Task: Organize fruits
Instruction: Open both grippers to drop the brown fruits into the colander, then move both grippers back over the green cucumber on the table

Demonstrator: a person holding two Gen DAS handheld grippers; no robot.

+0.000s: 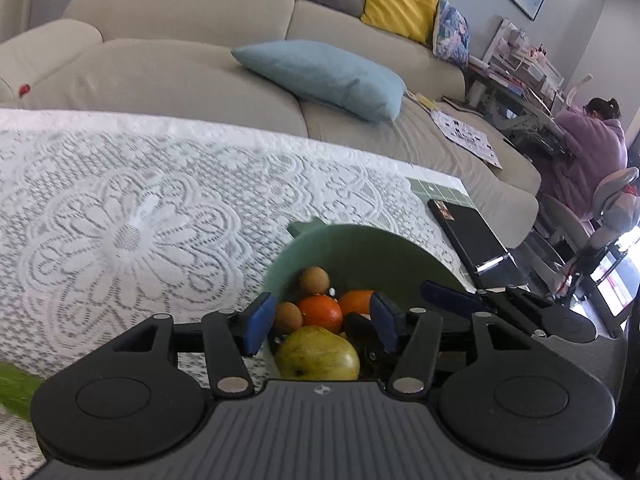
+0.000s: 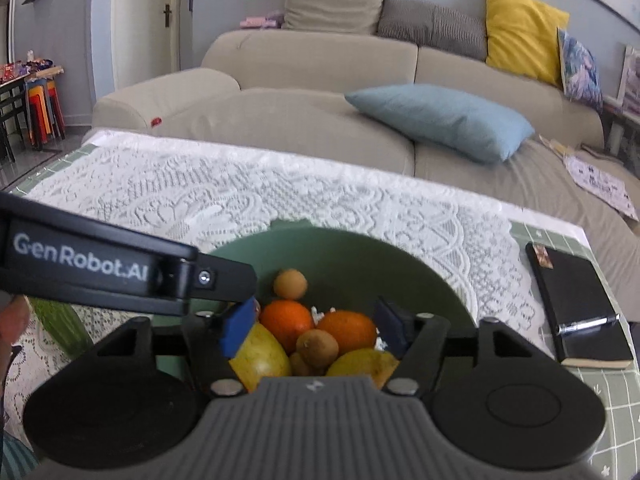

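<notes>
Through your left wrist camera, your left gripper (image 1: 320, 322) hangs over the green bowl (image 1: 360, 248) on the lace-covered table (image 1: 120, 200). Its jaws stand apart with nothing pinched between the blue pads. Below them the bowl holds a yellow-green pear (image 1: 318, 356), two oranges (image 1: 322, 312) side by side and two small brown kiwis (image 1: 315, 279). Your right gripper (image 1: 440, 300) shows at the bowl's right side, jaws spread. A black notebook (image 1: 468, 236) lies on the table to the right of the bowl.

Through your right wrist camera, your right gripper (image 2: 316, 326) also hangs over the bowl (image 2: 360, 256), jaws parted and empty. You see the pear (image 2: 260, 356), the oranges (image 2: 286, 324), a kiwi (image 2: 317, 348) on top of the heap, a small round brown fruit (image 2: 291, 283) behind, and a yellow fruit (image 2: 360, 364) at the near right. Your left gripper's black arm (image 2: 120, 272) crosses in from the left.
</notes>
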